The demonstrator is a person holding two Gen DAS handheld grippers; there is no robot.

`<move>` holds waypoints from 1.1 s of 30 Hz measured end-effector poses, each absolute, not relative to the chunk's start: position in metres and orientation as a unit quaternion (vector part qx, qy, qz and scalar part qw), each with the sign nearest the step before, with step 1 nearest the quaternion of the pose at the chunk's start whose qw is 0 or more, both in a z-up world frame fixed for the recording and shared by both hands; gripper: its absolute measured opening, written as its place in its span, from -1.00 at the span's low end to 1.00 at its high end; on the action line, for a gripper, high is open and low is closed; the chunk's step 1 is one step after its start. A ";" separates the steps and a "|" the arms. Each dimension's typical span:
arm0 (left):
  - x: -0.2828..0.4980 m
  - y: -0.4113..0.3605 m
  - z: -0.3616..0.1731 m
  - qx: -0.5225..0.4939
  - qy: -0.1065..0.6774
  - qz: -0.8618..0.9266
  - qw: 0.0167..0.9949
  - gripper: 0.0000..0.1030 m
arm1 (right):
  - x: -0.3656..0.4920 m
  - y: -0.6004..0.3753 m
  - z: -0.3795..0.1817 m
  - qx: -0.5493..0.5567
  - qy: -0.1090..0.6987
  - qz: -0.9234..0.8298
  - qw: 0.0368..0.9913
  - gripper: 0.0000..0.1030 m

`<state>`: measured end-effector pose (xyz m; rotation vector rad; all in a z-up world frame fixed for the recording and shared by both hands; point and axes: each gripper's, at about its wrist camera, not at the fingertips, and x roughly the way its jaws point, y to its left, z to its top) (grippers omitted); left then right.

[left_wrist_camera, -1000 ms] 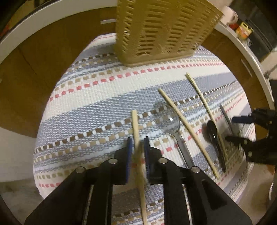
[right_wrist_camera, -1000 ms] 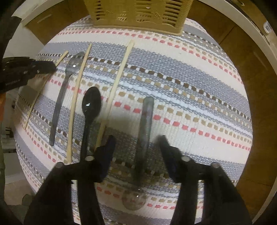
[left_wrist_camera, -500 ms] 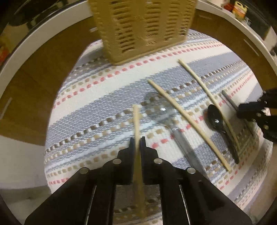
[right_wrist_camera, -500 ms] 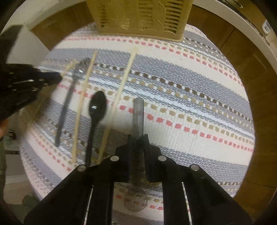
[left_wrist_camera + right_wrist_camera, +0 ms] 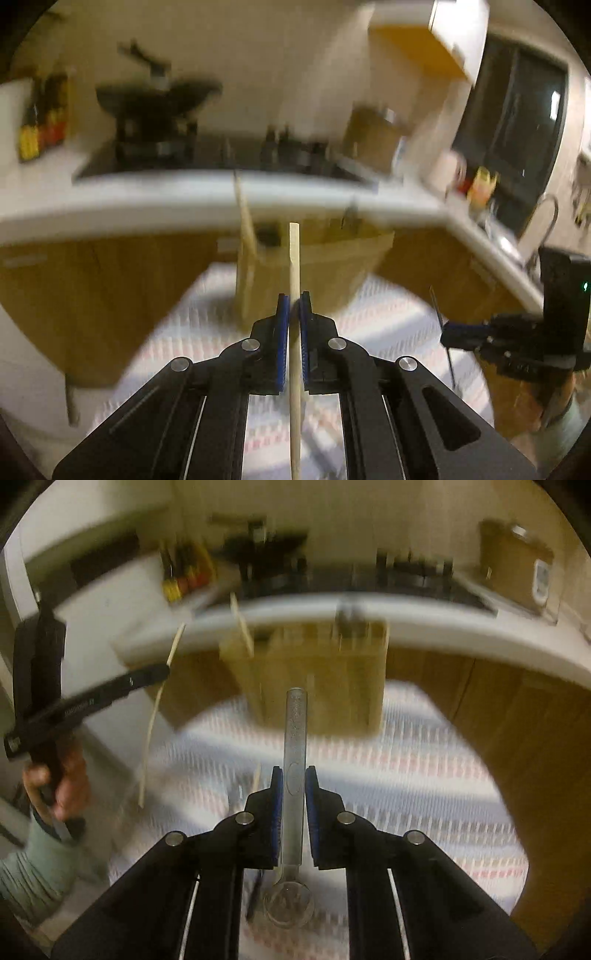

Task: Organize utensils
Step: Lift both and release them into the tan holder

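My left gripper (image 5: 294, 301) is shut on a pale wooden chopstick (image 5: 294, 266) and holds it lifted and level, pointing at the tan utensil basket (image 5: 325, 266). My right gripper (image 5: 293, 775) is shut on a clear plastic spoon (image 5: 294, 731), handle forward, bowl (image 5: 289, 904) behind the jaws. The basket (image 5: 314, 679) stands on the striped mat (image 5: 406, 775) and holds a chopstick (image 5: 242, 626). In the right wrist view the left gripper (image 5: 162, 670) shows at the left with its chopstick (image 5: 152, 720). The right gripper (image 5: 448, 334) shows at the right of the left wrist view.
A white counter edge (image 5: 147, 199) runs behind the basket over wooden cabinet fronts (image 5: 92, 295). A stove with a dark pan (image 5: 155, 99) and bottles (image 5: 40, 125) sit on it. A sink tap (image 5: 546, 214) is at the far right. Both views are motion-blurred.
Both grippers have lifted off the mat with their utensils and tilted up to level, so the views now face the basket and kitchen. The right gripper closed on the spoon a second ago.
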<state>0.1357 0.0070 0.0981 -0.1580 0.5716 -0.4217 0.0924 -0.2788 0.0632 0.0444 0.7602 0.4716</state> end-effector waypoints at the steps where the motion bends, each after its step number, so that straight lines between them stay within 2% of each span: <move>1: 0.140 -0.004 0.107 -0.080 0.264 -0.203 0.940 -0.93 | 0.095 -0.280 0.072 0.028 0.348 0.226 0.909 -0.80; 9: 0.161 -0.026 0.156 -0.108 0.120 -0.175 0.971 -0.93 | 0.145 -0.281 0.119 0.068 0.217 0.213 0.950 -0.80; 16: 0.199 -0.036 0.164 -0.139 0.065 -0.163 0.975 -0.93 | 0.175 -0.292 0.140 0.091 0.119 0.177 0.973 -0.80; 27: 0.229 -0.041 0.140 -0.132 0.032 -0.130 0.982 -0.93 | 0.224 -0.286 0.108 0.068 0.096 0.120 0.986 -0.80; 33: 0.239 -0.041 0.127 -0.141 0.036 -0.119 0.982 -0.93 | 0.233 -0.284 0.091 0.062 0.110 0.119 0.985 -0.80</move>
